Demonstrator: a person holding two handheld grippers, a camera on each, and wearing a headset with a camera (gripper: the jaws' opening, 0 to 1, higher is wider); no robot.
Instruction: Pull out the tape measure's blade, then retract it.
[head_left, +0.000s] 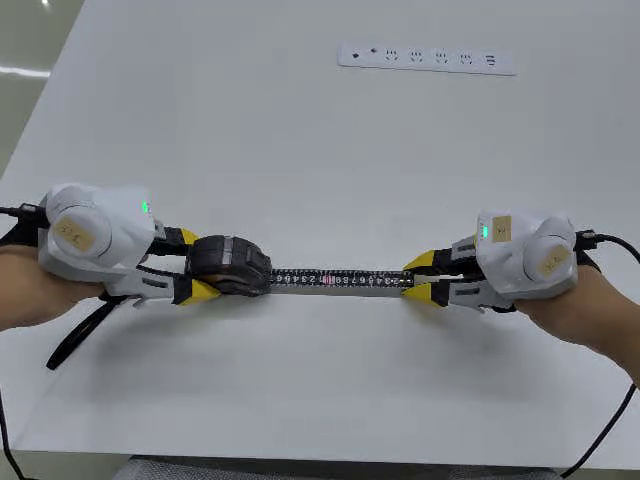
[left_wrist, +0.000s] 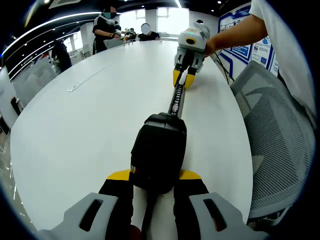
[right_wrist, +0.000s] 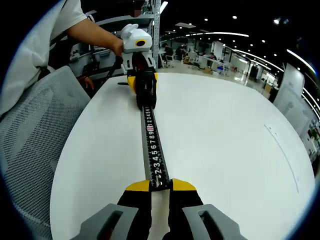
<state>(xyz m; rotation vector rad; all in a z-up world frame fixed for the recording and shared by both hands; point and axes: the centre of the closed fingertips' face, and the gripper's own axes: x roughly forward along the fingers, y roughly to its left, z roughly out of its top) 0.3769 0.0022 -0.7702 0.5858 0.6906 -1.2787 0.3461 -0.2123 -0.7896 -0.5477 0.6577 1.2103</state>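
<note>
A black tape measure case (head_left: 230, 265) sits on the white table, held between the yellow-tipped fingers of my left gripper (head_left: 198, 266). In the left gripper view the case (left_wrist: 159, 150) rises between the jaws of that gripper (left_wrist: 155, 176). The dark numbered blade (head_left: 340, 279) is drawn out to the right across the table. Its end is pinched by my right gripper (head_left: 418, 278). In the right gripper view the blade (right_wrist: 152, 150) runs from my right gripper (right_wrist: 160, 185) to the far case (right_wrist: 145, 86). The left gripper view has the blade (left_wrist: 177, 98) reaching the right gripper (left_wrist: 184, 79).
A white power strip (head_left: 428, 58) lies at the far side of the table. A grey mesh chair (left_wrist: 272, 140) stands beside the table edge. Black cables trail off both grippers near the front edge (head_left: 75, 335). People stand far off in the room.
</note>
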